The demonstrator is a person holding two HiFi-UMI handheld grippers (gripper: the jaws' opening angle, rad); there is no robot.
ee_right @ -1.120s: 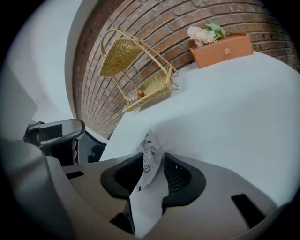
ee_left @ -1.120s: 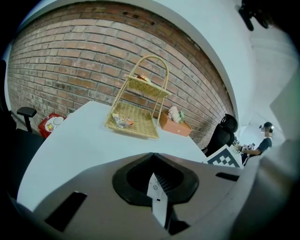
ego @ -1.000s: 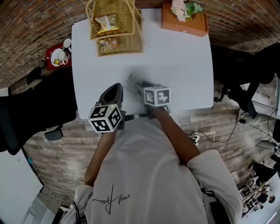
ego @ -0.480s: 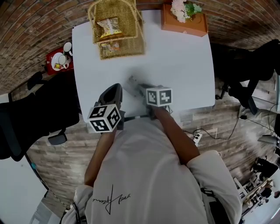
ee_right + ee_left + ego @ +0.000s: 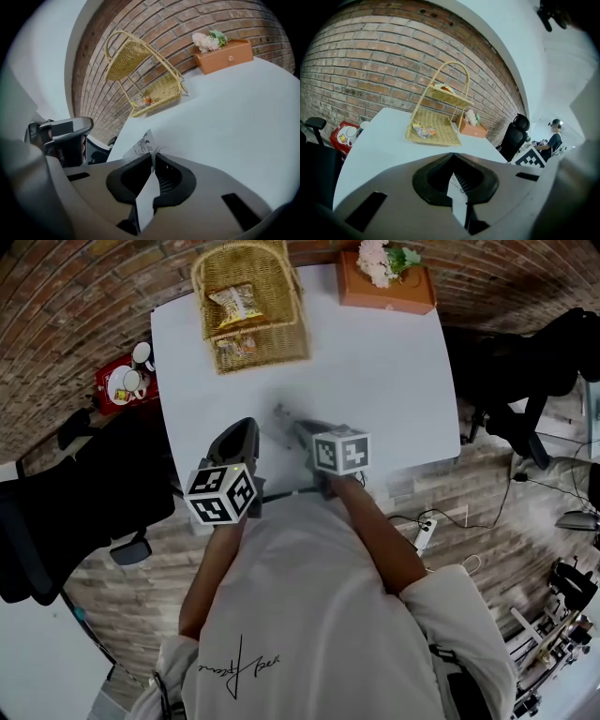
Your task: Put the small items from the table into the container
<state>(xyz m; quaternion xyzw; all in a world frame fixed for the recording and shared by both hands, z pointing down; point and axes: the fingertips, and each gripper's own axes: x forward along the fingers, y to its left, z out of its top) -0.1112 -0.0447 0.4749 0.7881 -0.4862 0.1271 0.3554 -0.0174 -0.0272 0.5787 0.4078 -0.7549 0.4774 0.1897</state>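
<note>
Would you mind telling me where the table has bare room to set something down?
The widest free patch is the table's middle and right side, bordered by the wicker basket, the orange flower box and the right edge. The far edge is crowded: only a narrow gap parts basket and box.

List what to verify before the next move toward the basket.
1. Right gripper jaws closing on white printed packet: ok.
2. Left gripper shut on thin white slip: ok.
3. Two-tier wicker basket upright at the white table's far end: ok.
4. Free room in lower tier beside snack packet: ok.
5. Right grip firm enough to carry: cannot tell.
</note>
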